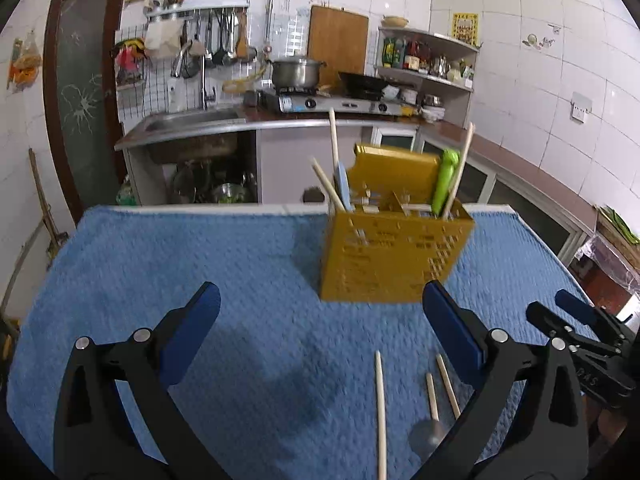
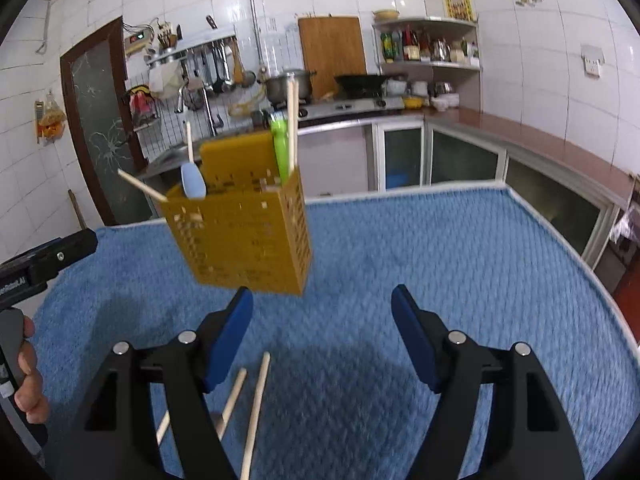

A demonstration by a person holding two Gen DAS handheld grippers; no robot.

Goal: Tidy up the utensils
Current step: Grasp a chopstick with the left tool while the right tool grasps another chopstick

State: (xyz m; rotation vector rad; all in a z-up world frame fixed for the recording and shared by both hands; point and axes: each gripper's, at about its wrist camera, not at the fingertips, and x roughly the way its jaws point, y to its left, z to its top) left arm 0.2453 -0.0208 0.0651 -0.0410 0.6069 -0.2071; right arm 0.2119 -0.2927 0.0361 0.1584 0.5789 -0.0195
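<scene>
A yellow perforated utensil holder [image 1: 394,256] stands on the blue towel [image 1: 200,256]. It holds a green utensil [image 1: 445,180], a pale blue spoon [image 1: 344,184] and wooden chopsticks [image 1: 460,168]. Loose wooden chopsticks [image 1: 380,412] and a grey-headed wooden-handled utensil [image 1: 430,432] lie on the towel near me. My left gripper [image 1: 320,332] is open and empty, hovering before the holder. My right gripper [image 2: 322,336] is open and empty; the holder [image 2: 244,236] is ahead of it to the left, loose chopsticks [image 2: 256,404] below its left finger.
The right gripper's jaws also show at the right edge of the left wrist view [image 1: 580,320]. A hand on the left gripper's handle [image 2: 24,360] shows at left. Beyond the table's far edge [image 1: 200,209] are a sink [image 1: 192,118], a stove with a pot [image 1: 298,72] and cabinets.
</scene>
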